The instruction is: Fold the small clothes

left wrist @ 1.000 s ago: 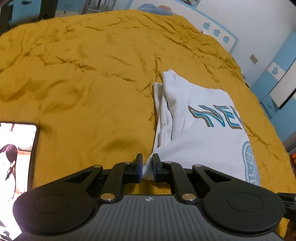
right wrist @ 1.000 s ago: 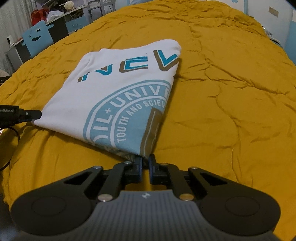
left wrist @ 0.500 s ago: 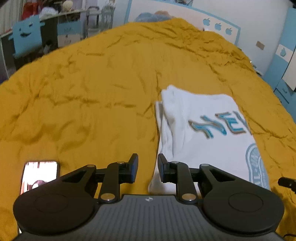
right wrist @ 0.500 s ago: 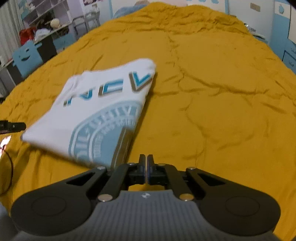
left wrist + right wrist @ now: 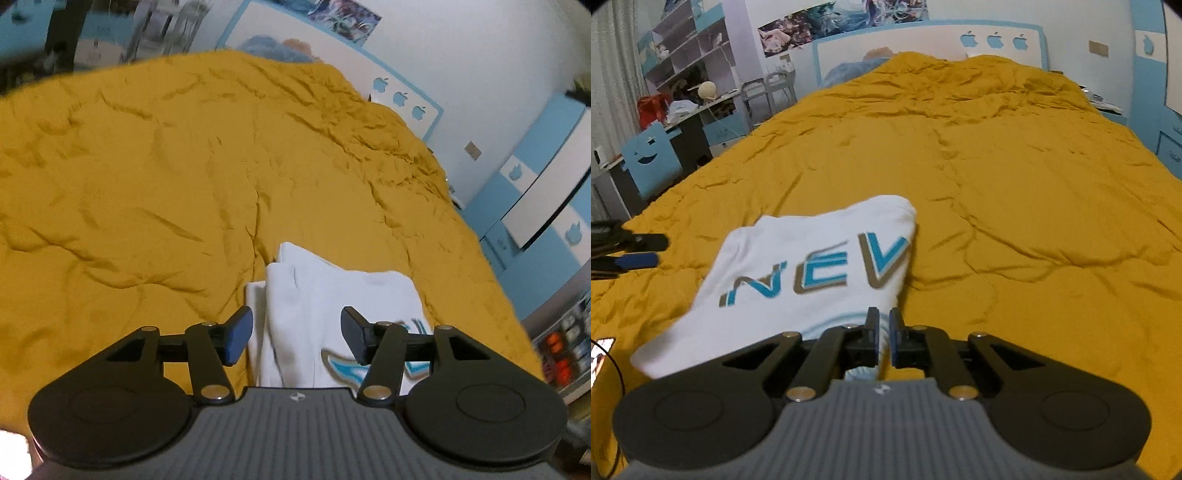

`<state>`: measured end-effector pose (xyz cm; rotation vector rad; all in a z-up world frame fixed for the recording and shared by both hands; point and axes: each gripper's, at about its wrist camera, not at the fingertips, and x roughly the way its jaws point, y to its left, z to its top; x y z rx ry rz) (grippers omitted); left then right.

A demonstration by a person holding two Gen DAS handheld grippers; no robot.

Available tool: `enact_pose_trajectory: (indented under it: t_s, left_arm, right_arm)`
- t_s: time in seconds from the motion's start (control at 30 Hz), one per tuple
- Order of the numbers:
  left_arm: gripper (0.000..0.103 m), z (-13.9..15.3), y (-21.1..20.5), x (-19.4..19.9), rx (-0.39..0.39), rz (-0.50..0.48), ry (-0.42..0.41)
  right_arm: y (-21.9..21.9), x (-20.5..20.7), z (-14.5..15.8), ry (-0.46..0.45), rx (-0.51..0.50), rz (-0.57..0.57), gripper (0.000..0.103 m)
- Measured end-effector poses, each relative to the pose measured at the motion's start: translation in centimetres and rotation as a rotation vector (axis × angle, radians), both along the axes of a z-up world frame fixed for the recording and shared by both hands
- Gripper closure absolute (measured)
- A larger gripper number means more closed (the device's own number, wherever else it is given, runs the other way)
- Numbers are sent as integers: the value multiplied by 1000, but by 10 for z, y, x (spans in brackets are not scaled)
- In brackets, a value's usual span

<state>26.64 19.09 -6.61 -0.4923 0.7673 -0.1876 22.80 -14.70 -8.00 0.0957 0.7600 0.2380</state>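
Left claw (image 5: 296, 334): jaws opening, nothing pressed, hovering over the near left edge of the folded white shirt (image 5: 332, 295). Shirt lying on the mustard quilt (image 5: 147, 184): soft, light, limp, probably best pinched at layered edges. Right claw (image 5: 882, 334): clamped on the shirt's near right corner.

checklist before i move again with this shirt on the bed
1. Left tongs free of the shirt: ok. Jaws are opening, with cloth below them but nothing pinched.
2. Right tongs gripping the shirt: ok. They are shut on its near edge.
3. Print facing up: ok.
4. Folded layers lined up: not ok. They stagger along the side by the left tongs.
5. Quilt beyond the shirt free to work on: ok.
6. Near end of the shirt flat: cannot tell, hidden under the tongs.
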Motion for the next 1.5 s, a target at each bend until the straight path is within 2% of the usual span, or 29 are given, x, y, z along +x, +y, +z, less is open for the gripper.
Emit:
enact_pose_trajectory:
  t_s: [0.2, 0.27, 0.3, 0.33, 0.4, 0.5, 0.57, 0.63, 0.73, 0.83, 0.9, 0.97, 1.07, 1.13, 1.17, 1.2, 1.33, 1.43, 1.5]
  left_arm:
    - [41, -34, 6, 49, -107, 29, 55]
    - [60, -41, 2, 60, -109, 25, 70]
    - [78, -45, -1, 66, -96, 16, 84]
    - [89, -48, -4, 70, -85, 1, 91]
    - [99, -48, -9, 69, -58, -22, 60]
    - [100, -35, -10, 58, -34, -34, -58]
    - [100, -28, -8, 56, 4, -35, -100]
    - [100, -32, -10, 63, 57, -53, -73]
    - [100, -54, -13, 74, 123, -59, 4]
    - [99, -71, -11, 80, 106, -44, 54]
    - [96, -70, -10, 78, 105, -38, 56]
    - [87, -64, -3, 75, 73, -13, 60]
    - [63, -51, 14, 73, -43, 39, 73]
    - [25, -45, 23, 66, -95, 47, 71]
    - [21, -44, 26, 65, -119, 46, 73]
    - [19, -45, 28, 65, -146, 46, 87]
    - [15, -70, 44, 70, -350, 60, 201]
    - [15, -89, 47, 77, -370, 72, 259]
    - [15, -96, 47, 81, -388, 70, 271]
  right_arm:
    - [8, 30, -12, 10, 11, -2, 102]
    - [7, 39, -17, 20, 14, -10, 102]
    - [7, 42, -20, 26, 11, -15, 101]
    - [6, 45, -23, 33, 10, -19, 101]
    - [2, 49, -27, 41, 7, -29, 101]
    - [-7, 53, -32, 50, 11, -52, 101]
    - [-12, 57, -36, 59, 17, -66, 99]
    - [-15, 58, -38, 64, 30, -67, 99]
    - [-12, 59, -41, 70, 42, -45, 99]
    - [-10, 58, -45, 84, 50, -36, 99]
    - [-11, 56, -47, 90, 48, -34, 99]
    - [-14, 55, -48, 93, 45, -34, 99]
    - [-20, 56, -46, 92, 56, -38, 98]
    - [-23, 58, -44, 98, 87, -38, 80]
    - [-25, 60, -43, 103, 110, -38, 63]
    - [-27, 63, -43, 111, 148, -40, 58]
    - [-46, 80, -55, 202, 374, -105, 56]
    - [-54, 92, -67, 260, 505, -145, 56]
    - [-53, 101, -74, 289, 538, -146, 55]
